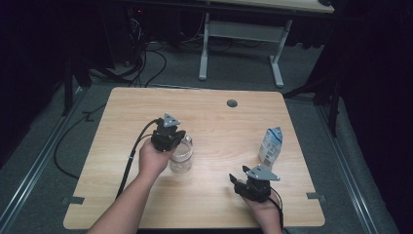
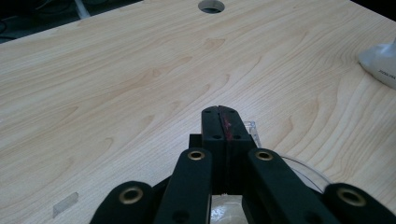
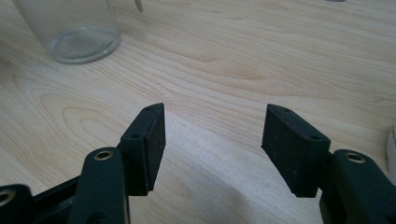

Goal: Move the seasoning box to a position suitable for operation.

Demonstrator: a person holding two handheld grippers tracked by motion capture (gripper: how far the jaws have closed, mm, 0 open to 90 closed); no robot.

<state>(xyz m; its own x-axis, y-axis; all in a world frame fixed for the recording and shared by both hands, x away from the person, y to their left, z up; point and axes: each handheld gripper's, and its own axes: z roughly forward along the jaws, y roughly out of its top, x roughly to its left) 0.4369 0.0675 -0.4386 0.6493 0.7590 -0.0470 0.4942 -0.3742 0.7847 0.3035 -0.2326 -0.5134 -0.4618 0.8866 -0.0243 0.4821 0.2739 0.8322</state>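
Left gripper (image 1: 170, 141): fully closed, pads pressed face to face, with a thin red line at the seam in the left gripper view. Positioned directly over the clear glass jar (image 1: 181, 158), left of the worktop (image 1: 146, 107) centre, held from behind by the left hand (image 1: 153, 160). Curved jar rim visible below and to the right of the closed jaws in the left gripper view, along with a small clear edge just beside the jaw tips. Cannot tell whether that edge is clamped or merely behind the pads. Cable trailing from the gripper body back along the forearm toward the near-left worktop edge.

Right gripper (image 1: 241, 183): wide open, nothing between the pads, bare wood grain in the gap in the right gripper view. Located near the front-right part of the worktop, well apart from the jar, carried by the right hand (image 1: 265, 207), jaws directed toward the jar. Grey three-cornered plate on top.

Jar: upright on the worktop, transparent, base standing flat on the wood, seen at upper left in the right gripper view.

White and blue carton (image 1: 270, 145): upright near the right worktop edge, just beyond the right gripper, apart from both grippers.

Round cable hole (image 1: 232, 103): near the far edge, beyond jar and carton.
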